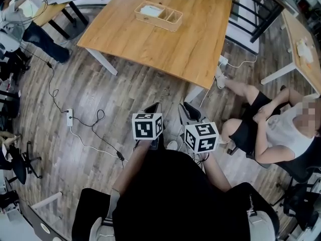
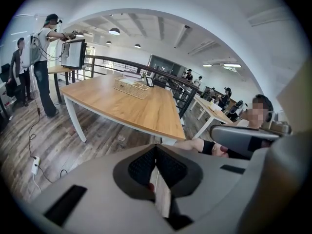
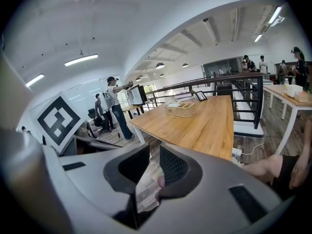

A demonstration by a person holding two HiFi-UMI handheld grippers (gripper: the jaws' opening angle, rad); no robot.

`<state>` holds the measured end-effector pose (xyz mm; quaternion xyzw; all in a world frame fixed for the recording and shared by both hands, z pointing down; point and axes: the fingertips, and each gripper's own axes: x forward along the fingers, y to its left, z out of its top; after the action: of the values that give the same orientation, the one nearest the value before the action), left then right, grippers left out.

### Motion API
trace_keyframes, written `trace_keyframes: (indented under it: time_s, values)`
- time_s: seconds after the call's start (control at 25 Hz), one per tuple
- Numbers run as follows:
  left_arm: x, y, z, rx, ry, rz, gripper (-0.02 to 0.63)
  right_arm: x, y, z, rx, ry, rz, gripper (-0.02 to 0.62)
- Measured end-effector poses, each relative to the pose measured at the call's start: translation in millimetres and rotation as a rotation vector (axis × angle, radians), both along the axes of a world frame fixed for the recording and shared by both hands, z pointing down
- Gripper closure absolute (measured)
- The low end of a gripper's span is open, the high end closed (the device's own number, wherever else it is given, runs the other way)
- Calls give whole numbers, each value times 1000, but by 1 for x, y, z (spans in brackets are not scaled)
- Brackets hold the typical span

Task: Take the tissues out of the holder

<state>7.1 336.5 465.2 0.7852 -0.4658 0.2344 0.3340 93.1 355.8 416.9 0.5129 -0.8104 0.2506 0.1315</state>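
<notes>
Head view: both grippers are held close to the body, over the wood floor (image 1: pixel 100 89), well short of the counter (image 1: pixel 165 46).

Left gripper (image 2: pixel 154 147): its fingers (image 2: pixel 140 165) are closed, with the tips meeting. Nothing is between them. Its marker cube (image 1: pixel 147 126) faces up.

Right gripper (image 3: pixel 154 148): its fingers (image 3: pixel 176 167) stand a narrow gap apart. Only floor shows through the gap and nothing is gripped. Its cube (image 1: pixel 201 137) sits just beside the left one, and the two are not touching.

Holder (image 1: pixel 159 16): a shallow light tray with compartments, sitting on the far part of the counter, well apart from both grippers. The tissues (image 1: pixel 150 10), a white stack, lie in its larger left compartment as the head view shows it. Neither gripper is touching them.

Both gripper views look across the counter toward the holder, which is small in the distance.

Surroundings: a seated person (image 1: pixel 273 129) is to the right, legs stretched toward the counter's near corner. A power strip (image 1: pixel 69 117) and a black cable (image 1: pixel 95 124) lie on the floor to the left. A second counter (image 1: pixel 301 39) is at the right edge.
</notes>
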Motion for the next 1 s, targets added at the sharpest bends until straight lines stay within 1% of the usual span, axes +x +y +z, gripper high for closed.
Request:
trace_keyframes:
  time_s: [0.32,0.64,1.0]
  values:
    - [-11,-62,-5,14,2,15,594,-3,-57,-3,4,14,27,537]
    - [-28,-130,-16,26,17,42,594,-25,-124,-11,-4,35,31,532]
    - [-65,-195,-7,-7,34,53,594,-58,-194,-9,-24,69,49,532]
